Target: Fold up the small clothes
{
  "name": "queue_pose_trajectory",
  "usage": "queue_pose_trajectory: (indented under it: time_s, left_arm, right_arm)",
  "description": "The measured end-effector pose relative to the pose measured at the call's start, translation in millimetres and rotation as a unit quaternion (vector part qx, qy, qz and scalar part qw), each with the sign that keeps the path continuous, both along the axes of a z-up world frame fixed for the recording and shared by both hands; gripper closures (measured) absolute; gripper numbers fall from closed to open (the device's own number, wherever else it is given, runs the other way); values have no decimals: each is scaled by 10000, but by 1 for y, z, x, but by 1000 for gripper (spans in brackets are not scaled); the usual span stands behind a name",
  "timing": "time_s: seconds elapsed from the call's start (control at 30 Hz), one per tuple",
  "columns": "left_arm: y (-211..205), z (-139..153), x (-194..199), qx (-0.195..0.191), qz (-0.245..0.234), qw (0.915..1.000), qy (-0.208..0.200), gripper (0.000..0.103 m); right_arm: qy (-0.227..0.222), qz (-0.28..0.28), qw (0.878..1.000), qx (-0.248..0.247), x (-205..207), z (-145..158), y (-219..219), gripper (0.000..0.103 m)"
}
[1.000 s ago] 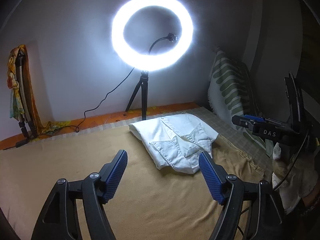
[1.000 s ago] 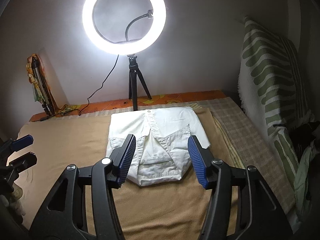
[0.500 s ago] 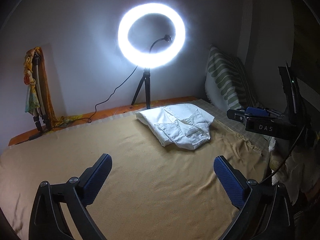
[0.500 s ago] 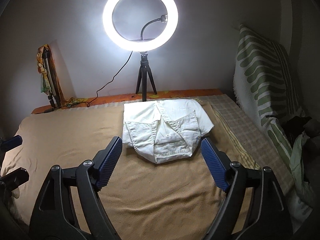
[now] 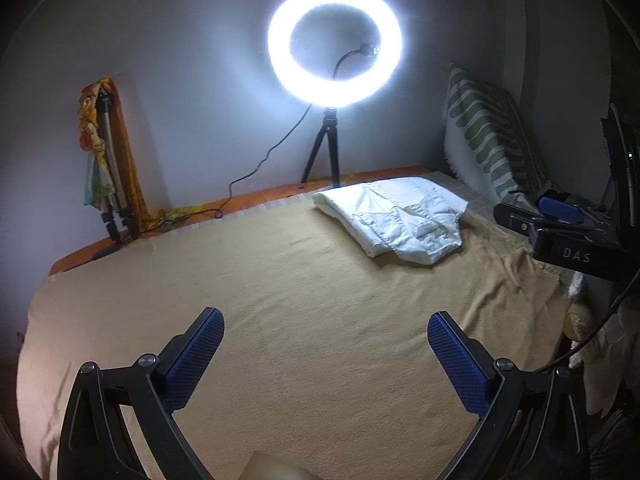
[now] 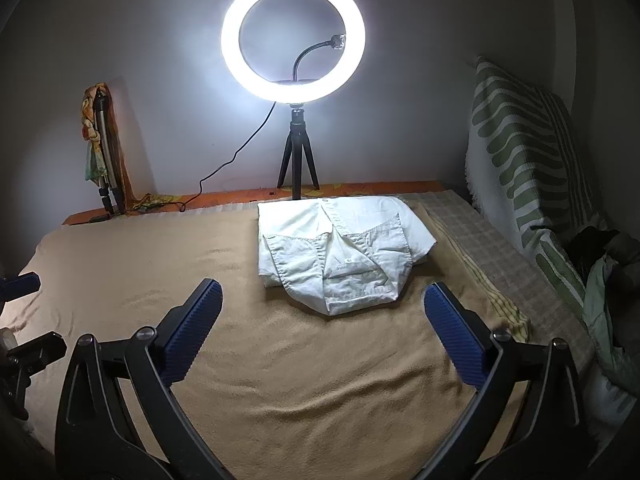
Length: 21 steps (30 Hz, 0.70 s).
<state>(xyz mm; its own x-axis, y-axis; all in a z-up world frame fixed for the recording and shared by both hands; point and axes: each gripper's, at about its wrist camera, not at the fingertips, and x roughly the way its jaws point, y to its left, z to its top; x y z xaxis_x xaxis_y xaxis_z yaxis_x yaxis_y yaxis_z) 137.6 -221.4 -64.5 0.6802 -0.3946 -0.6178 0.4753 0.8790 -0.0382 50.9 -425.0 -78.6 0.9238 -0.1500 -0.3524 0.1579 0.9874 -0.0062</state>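
I held both tools, left (image 5: pixel 324 356) and right (image 6: pixel 323 328), spread apart over bare blanket (image 6: pixel 300 380), short of the folded shirt's (image 6: pixel 340 248) near edge.

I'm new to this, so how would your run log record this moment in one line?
white shirt: folded, on tan blanket | left gripper: open, empty | right gripper: open, empty

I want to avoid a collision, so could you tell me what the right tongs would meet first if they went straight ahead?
Probably the folded white shirt, which lies directly ahead between the open right tongs on the tan blanket. Depth is uncertain.
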Motion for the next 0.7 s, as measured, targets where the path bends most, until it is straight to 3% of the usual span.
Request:
queue_pose_trajectory:
  time_s: [0.3, 0.7]
  left_arm:
    - [0, -8, -1, 402, 191, 9990, -79, 0]
    - [0, -7, -1, 423, 190, 9989, -88, 0]
  right_arm:
    - [-15, -6, 10000, -1, 0, -6, 5, 0]
    - [-21, 38, 10000, -7, 4, -7, 8, 0]
